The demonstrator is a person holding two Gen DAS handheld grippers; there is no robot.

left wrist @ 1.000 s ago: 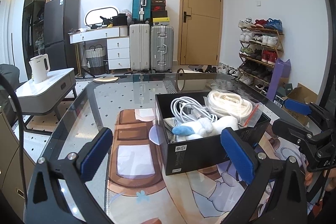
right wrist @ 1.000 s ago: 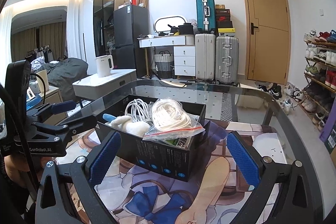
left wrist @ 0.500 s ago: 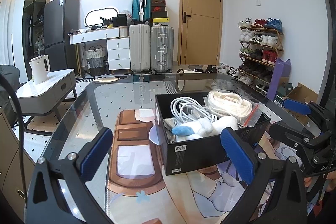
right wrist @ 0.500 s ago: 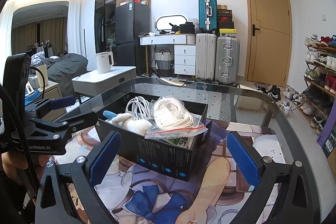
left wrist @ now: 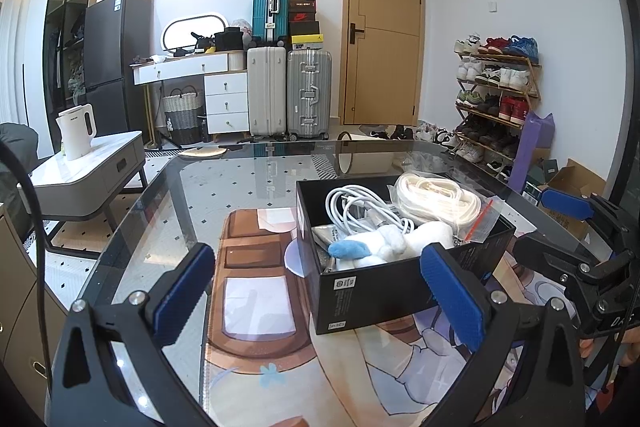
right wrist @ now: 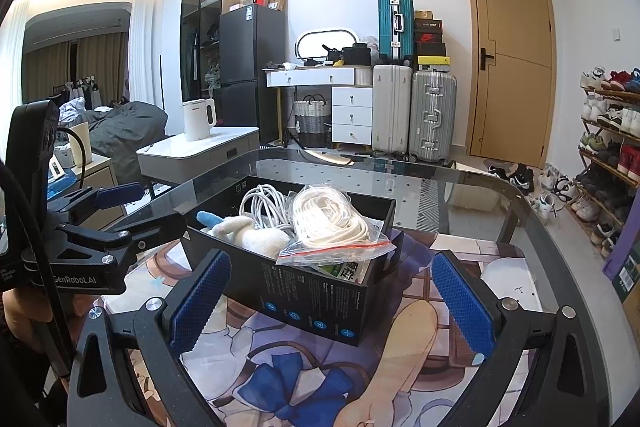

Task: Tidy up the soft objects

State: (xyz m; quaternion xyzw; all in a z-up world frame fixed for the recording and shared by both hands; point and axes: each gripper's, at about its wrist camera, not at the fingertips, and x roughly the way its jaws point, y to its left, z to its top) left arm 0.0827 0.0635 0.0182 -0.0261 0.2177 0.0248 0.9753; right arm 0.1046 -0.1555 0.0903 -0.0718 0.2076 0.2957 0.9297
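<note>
A black box [left wrist: 384, 287] stands on the glass table, also in the right wrist view [right wrist: 312, 291]. It holds a white plush toy with a blue ear [left wrist: 376, 247] [right wrist: 244, 231], a coiled white cable [left wrist: 356, 203] [right wrist: 264, 203] and a bagged white rope [left wrist: 436, 195] [right wrist: 328, 219]. My left gripper [left wrist: 320, 295] is open and empty, just before the box's near left corner. My right gripper [right wrist: 328, 299] is open and empty, in front of the box. Each gripper shows in the other's view, the right [left wrist: 576, 239] and the left [right wrist: 120, 215].
A printed mat [right wrist: 304, 379] covers the near part of the glass table [left wrist: 192, 195]. A white side table with a kettle [left wrist: 76, 131] stands to the left. Suitcases [left wrist: 288, 91], a dresser and a shoe rack [left wrist: 496, 99] line the far walls.
Both grippers stay open and nearly still. The right wrist view has shifted slightly, the box appearing a little lower and nearer.
</note>
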